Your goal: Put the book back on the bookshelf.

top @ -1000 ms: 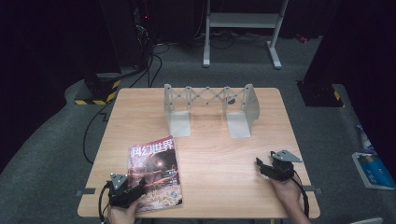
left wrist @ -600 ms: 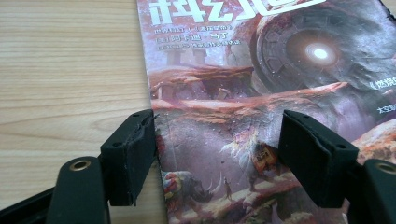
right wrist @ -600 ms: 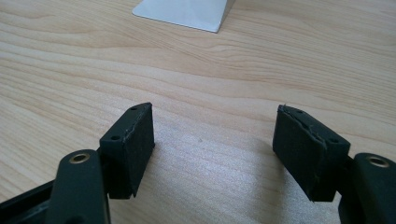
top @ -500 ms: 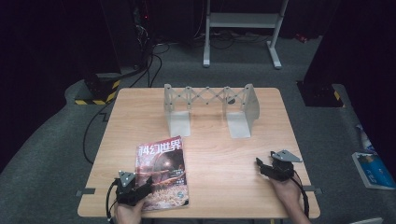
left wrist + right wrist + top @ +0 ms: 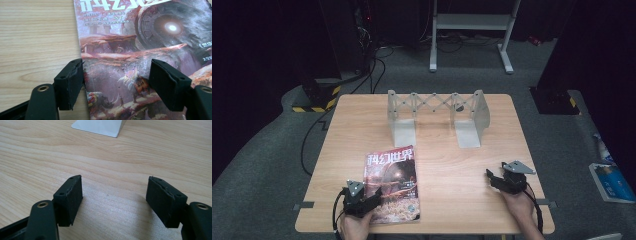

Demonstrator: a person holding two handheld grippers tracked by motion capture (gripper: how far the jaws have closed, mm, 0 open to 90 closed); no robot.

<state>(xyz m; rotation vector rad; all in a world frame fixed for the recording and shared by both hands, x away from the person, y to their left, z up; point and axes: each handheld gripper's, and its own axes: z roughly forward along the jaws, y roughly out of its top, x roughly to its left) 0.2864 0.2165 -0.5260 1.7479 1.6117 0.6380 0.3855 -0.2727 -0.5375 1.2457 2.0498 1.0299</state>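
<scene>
High view | magazine (image 5: 393, 183) long axis runs away, title far | left claw (image 5: 116, 85) apart astride it

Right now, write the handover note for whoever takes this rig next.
Left gripper: open, jaws straddling the left edge of the magazine near its lower corner; one jaw over the table, one over the cover. Not clamped.
Right gripper: open, low over bare wood at the near right, holding nothing.
Magazine: flat, cover up, front left of the table.
Expanding metal rack: upright at the back centre, nothing in it.
Done: left gripper placed at the magazine.
Left, probably: close on the magazine's edge, lift it, likely stand it in the rack.
</scene>
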